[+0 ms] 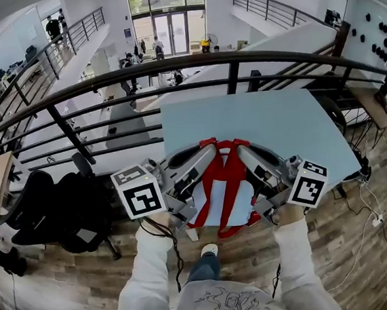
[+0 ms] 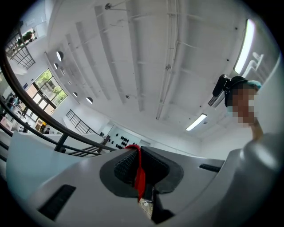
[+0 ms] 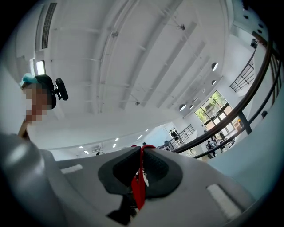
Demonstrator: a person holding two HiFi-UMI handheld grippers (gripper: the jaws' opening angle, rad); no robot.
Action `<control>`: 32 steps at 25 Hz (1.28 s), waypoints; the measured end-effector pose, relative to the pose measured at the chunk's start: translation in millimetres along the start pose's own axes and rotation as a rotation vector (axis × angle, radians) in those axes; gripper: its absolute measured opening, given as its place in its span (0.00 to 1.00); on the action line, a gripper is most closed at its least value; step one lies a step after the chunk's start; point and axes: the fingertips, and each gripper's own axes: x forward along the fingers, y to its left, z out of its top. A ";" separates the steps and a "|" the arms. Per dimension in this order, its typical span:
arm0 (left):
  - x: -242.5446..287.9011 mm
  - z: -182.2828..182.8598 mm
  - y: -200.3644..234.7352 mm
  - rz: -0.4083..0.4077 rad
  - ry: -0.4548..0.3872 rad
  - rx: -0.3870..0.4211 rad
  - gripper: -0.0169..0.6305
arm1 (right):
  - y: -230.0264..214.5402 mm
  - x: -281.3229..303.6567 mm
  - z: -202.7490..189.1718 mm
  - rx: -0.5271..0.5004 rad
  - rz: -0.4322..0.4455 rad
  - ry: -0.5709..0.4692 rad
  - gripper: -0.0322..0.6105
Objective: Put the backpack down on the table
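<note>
The red-and-white backpack [image 1: 223,189] is hanging by its red straps, straddling the near edge of the pale-blue table [image 1: 244,119].

The head view looks steeply down on the table [image 1: 259,127], railing [image 1: 171,68], left gripper [image 1: 209,151] and right gripper [image 1: 242,150], while each gripper view, close behind its jaws, tilts up toward the ceiling [image 2: 146,57], sharing that railing and the red strap [image 1: 228,161].

Left gripper [image 1: 209,151] and right gripper [image 1: 243,150] hold red-and-white backpack [image 1: 225,190] up by its top straps, at near edge of light-blue table [image 1: 265,120]. Dark railing [image 1: 171,68] beyond table, black office chair [image 1: 55,205] at left.
</note>
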 end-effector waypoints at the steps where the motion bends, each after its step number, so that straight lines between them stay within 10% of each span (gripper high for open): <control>1: 6.4 5.2 10.3 -0.006 0.006 -0.001 0.05 | -10.3 5.7 5.3 -0.006 -0.008 -0.001 0.09; 32: 117.4 66.9 237.1 -0.010 0.061 -0.067 0.05 | -239.6 100.6 76.1 0.036 -0.115 -0.015 0.09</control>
